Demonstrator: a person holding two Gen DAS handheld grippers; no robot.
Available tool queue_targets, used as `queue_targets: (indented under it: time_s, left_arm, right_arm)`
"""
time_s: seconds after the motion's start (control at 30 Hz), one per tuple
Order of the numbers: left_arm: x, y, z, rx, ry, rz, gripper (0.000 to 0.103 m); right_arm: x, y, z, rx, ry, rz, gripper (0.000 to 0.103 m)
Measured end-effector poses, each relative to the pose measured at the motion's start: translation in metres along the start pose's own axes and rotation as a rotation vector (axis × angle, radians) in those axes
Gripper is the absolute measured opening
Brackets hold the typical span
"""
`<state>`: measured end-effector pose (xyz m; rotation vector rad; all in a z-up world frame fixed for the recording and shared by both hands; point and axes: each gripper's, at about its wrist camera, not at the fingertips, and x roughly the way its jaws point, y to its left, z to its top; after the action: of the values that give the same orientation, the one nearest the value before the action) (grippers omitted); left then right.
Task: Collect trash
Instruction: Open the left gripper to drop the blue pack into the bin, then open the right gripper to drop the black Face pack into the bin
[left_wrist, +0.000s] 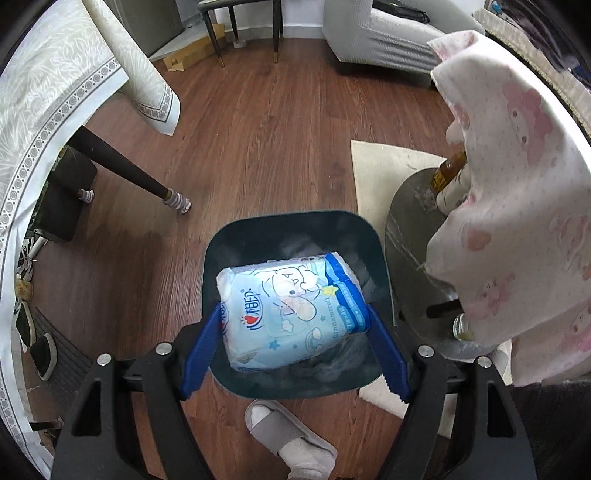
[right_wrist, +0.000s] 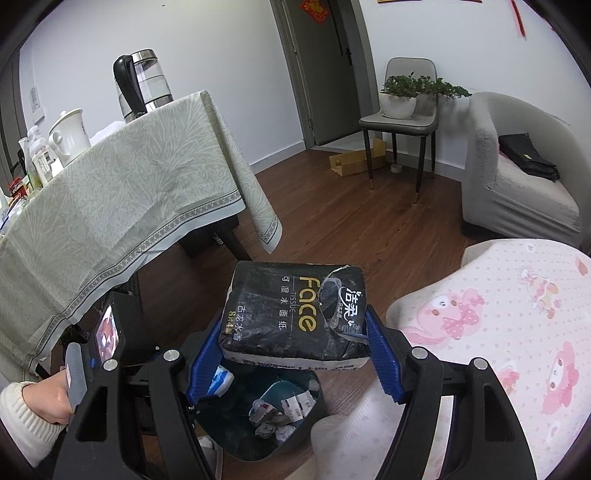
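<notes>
My left gripper is shut on a light blue tissue pack with a cartoon print and holds it directly above the dark bin. My right gripper is shut on a black tissue pack marked "Face" and holds it above the same bin. The bin holds several crumpled papers and wrappers. The blue pack peeks past my right gripper's left finger.
A table with a green-grey cloth stands left, its dark leg near the bin. A pink patterned cloth covers a round side table with bottles on the right. A slippered foot is below the bin. An armchair stands far right.
</notes>
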<state>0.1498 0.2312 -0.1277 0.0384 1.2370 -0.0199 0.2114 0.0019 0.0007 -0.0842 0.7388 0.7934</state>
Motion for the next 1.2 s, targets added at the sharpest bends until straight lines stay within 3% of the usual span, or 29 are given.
queue_targets:
  time_s: [0.27,0.37,0.6,1.03,1.2]
  left_arm:
    - [0.004,0.010,-0.008,0.015,0.033,0.005,0.082]
    - [0.003,0.013,-0.010,0.011,0.029,-0.005,0.087]
    - [-0.007,0.027,-0.011,-0.024,0.002,-0.013,0.086]
    - [-0.063,0.052,0.000,-0.113,-0.230,-0.002,0.068]
    - [-0.083,0.060,0.004,-0.141,-0.286,-0.002,0.063]
  right_arm:
    - [0.017,0.013,-0.001,-0.010,0.028,0.014,0.072]
    - [0.024,0.021,-0.002,-0.024,0.042,0.019,0.072]
    - [0.042,0.034,-0.006,-0.032,0.089,0.023,0.072]
    - [0.083,0.065,-0.026,-0.085,0.199,0.039,0.072]
    - [0.101,0.072,-0.041,-0.096,0.252,0.045,0.072]
